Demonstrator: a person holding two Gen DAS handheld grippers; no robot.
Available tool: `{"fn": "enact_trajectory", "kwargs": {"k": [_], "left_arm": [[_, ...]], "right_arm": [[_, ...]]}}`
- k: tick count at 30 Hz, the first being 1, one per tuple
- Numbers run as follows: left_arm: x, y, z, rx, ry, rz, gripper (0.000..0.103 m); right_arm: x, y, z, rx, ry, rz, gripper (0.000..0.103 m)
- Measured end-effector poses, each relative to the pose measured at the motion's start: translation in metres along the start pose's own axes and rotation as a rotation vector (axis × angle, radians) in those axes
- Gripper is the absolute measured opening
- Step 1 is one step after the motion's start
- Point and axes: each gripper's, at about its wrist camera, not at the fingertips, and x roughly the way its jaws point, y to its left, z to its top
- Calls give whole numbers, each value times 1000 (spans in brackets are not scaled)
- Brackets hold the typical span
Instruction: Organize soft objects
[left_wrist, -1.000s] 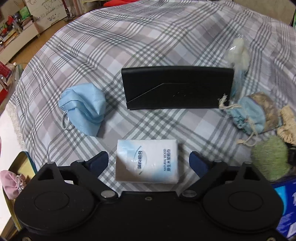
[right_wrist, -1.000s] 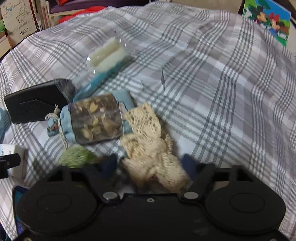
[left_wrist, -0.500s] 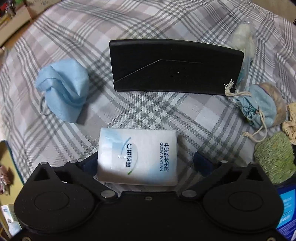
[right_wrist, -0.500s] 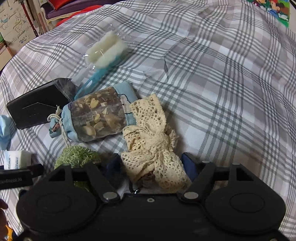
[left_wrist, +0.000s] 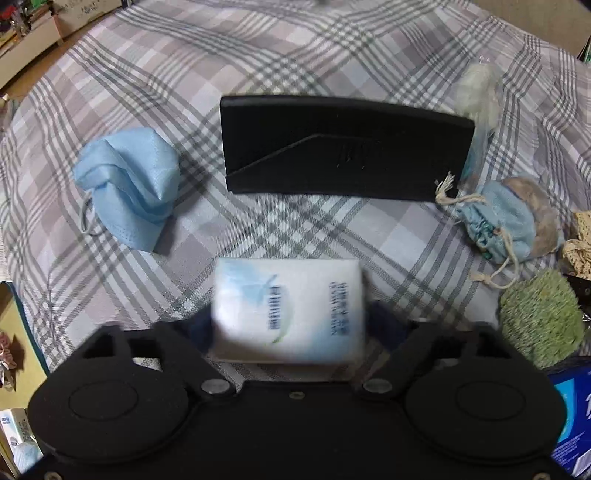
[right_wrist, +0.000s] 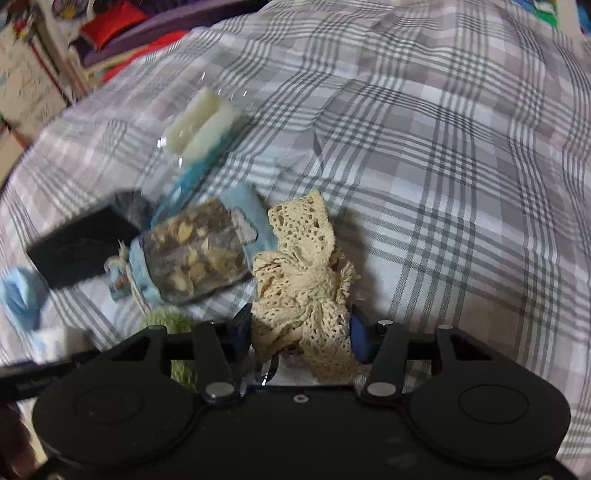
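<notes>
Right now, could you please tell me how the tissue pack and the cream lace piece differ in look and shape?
The tissue pack is a smooth white and pale blue printed block; the lace piece is cream, openwork and bunched with no set shape. The tissue pack sits between the left gripper pads, the lace piece between the right gripper pads. Both grippers have just been closing, and both things rest over the plaid cloth.

Soft cloth things and shiny plastic on a checked cloth

The checked cloth (left_wrist: 155, 74) looks woven and matt. The tissue pack (left_wrist: 288, 310) has smooth, shiny plastic wrap. The black case (left_wrist: 343, 151) is matt. The cream lace (right_wrist: 303, 266) is rough and holey; the mask (left_wrist: 129, 184) is thin, crinkled cloth.
</notes>
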Motion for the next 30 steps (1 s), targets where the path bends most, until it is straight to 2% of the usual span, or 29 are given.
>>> {"fn": "enact_trajectory", "kwargs": {"k": [5,11,17,23,30], "left_arm": [[-5,-4,1,-7,2,-30,69],[-20,-11,0,7,-16,-8,69],[-52,-5,1,19,-79,33,69],[-86,17,-10,20,-98,43,69],[-112,68,-45,-32,-72,86,69]], "right_arm": [[-18,-6,4,34,-82,16,50],[-28,-4,4,24,-135,25,50],[-34,-3,4,33,-170,45,50],[-33,4,2,20,-172,53,50],[-31,17,-2,-22,-175,48,50]]}}
